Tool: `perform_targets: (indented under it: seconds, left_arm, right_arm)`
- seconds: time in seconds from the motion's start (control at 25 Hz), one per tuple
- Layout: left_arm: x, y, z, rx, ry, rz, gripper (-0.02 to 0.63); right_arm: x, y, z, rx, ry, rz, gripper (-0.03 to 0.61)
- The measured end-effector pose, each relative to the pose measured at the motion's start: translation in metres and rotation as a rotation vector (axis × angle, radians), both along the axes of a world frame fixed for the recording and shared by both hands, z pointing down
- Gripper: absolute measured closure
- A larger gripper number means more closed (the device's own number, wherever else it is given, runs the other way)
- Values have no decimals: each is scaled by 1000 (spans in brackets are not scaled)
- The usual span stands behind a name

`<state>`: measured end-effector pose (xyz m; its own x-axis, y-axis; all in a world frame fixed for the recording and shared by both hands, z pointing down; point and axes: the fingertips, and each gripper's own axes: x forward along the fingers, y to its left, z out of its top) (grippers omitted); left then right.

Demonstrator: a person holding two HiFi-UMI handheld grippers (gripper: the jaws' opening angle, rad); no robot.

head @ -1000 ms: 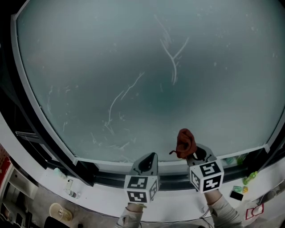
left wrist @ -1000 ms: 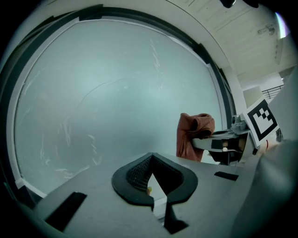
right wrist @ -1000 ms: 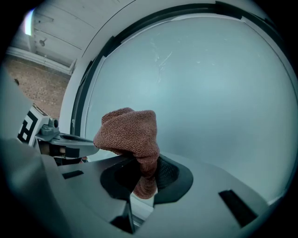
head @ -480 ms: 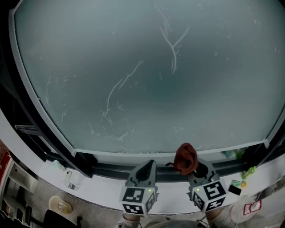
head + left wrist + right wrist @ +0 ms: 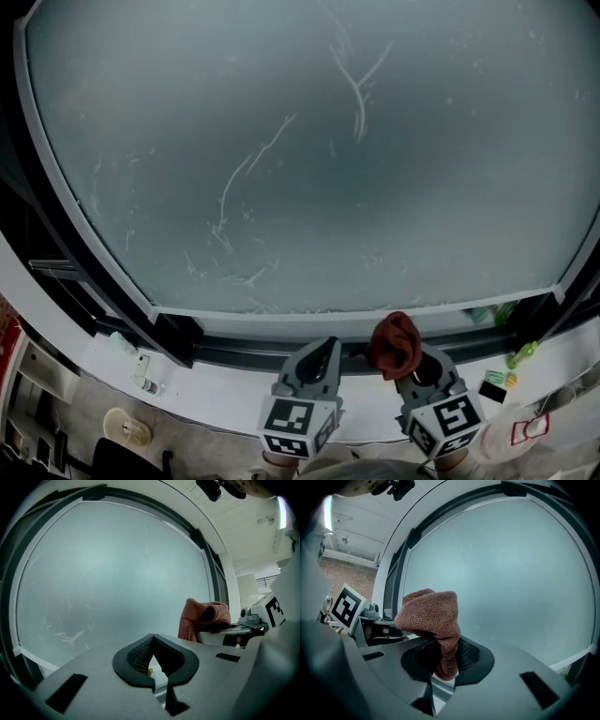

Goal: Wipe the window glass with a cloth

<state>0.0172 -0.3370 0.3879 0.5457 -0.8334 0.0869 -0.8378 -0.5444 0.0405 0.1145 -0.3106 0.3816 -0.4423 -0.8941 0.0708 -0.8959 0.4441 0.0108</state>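
Note:
A large frosted window glass [image 5: 309, 159] fills the head view, marked with thin white streaks [image 5: 352, 89]. My right gripper [image 5: 405, 361] is shut on a reddish-brown knitted cloth [image 5: 394, 342], which bunches up above its jaws [image 5: 433, 616]. It hangs below the glass's bottom edge, over the dark frame, not touching the pane. My left gripper [image 5: 314, 361] is beside it to the left, shut with nothing between its jaws. The cloth [image 5: 206, 618] also shows at the right of the left gripper view.
A dark window frame [image 5: 234, 352] and white sill [image 5: 216, 398] run below the glass. Small green and black items [image 5: 506, 361] lie on the sill at right, and a small bottle [image 5: 127, 347] at left. A floor with a round object [image 5: 122, 427] is lower left.
Both grippers have dropped from the glass's lower edge down to the frame and sill. The cloth stays held in the right gripper.

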Motion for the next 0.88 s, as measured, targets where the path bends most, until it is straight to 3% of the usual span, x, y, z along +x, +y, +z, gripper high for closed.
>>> perform_targets:
  seconds: [0.44,0.88]
  left_arm:
    - [8,4,0,-3,-2,28,609]
    - [-2,6,-1,-4,19,16,609]
  right_arm:
    - [12,7,-5,21,-22,43,531]
    - [-1,10,-5,16,-47,27,531]
